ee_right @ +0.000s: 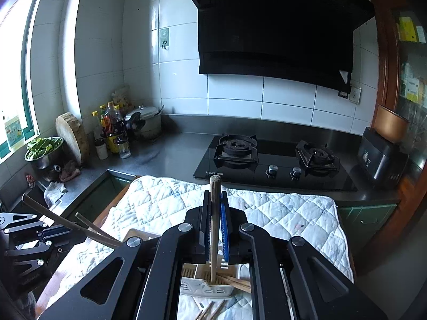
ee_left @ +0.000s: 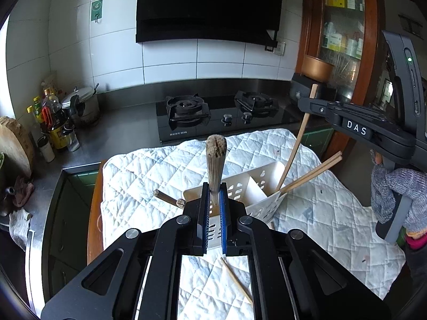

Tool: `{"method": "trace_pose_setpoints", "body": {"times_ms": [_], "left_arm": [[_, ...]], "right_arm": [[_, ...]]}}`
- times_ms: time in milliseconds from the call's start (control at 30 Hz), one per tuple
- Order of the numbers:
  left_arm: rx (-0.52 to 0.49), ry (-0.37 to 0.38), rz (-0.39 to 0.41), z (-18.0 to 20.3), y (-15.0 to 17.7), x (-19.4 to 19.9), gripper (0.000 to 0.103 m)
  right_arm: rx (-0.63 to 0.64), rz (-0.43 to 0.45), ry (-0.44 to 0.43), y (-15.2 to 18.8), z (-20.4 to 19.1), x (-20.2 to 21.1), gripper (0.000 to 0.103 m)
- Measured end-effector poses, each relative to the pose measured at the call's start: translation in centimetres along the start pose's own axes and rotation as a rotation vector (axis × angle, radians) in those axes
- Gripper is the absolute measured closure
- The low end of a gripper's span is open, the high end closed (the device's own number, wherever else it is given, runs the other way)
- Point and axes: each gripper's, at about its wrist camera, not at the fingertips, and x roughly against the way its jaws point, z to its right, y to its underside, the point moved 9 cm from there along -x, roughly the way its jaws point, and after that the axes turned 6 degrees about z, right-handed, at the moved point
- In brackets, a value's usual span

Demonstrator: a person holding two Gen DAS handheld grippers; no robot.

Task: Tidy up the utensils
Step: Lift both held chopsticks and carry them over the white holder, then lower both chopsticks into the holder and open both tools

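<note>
Over the quilted table (ee_left: 149,176), left gripper (ee_left: 213,208) clamped on a dark chopstick (ee_left: 215,160) pointing up, right gripper (ee_right: 214,229) clamped on a light chopstick (ee_right: 214,229), lower end inside white caddy (ee_left: 256,186), more chopsticks (ee_left: 315,170) in caddy's right compartment.

The quilted cloth (ee_left: 307,200) over the table looks soft, matt and faintly stained. The caddy (ee_left: 256,186) is smooth pale plastic with slotted walls. The chopsticks (ee_left: 296,144) are bare matt wood (one thick stick's end (ee_left: 216,144) is rough-grained). The hob (ee_right: 275,170) is glossy black glass; the worktop (ee_right: 173,154) is dull brushed metal.
</note>
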Motion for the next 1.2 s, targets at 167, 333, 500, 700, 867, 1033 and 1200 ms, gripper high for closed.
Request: {"method": "trace_pose_setpoints", "body": {"times_ms": [167, 333, 500, 700, 867, 1033, 1200], "left_arm": [[-0.003, -0.003, -0.048, 0.1, 0.7, -1.3, 0.098], [-0.007, -0.007, -0.084, 0.2, 1.3, -2.6, 0.097], [0.013, -0.007, -0.089, 0.2, 1.6, -2.9, 0.097], [0.022, -0.008, -0.039, 0.7, 1.0, -1.1, 0.094], [0.031, 0.001, 0.015, 1.0, 1.0, 1.8, 0.094], [0.048, 0.007, 0.050, 1.2, 2.6, 4.5, 0.094], [0.075, 0.026, 0.068, 1.6, 5.4, 6.8, 0.094]], "right_arm": [[-0.001, -0.034, -0.002, 1.4, -0.2, -1.1, 0.096], [0.001, -0.037, -0.008, 2.1, -0.2, -1.1, 0.096], [0.002, -0.025, -0.003, 2.1, -0.2, -0.5, 0.088], [0.001, 0.007, -0.005, 2.4, 0.0, 2.0, 0.082], [0.011, 0.004, -0.008, 4.4, -0.5, 4.7, 0.082], [-0.005, -0.077, -0.013, 9.5, -1.2, 6.5, 0.082], [-0.036, -0.186, -0.025, 16.2, -2.3, 7.4, 0.082]]}}
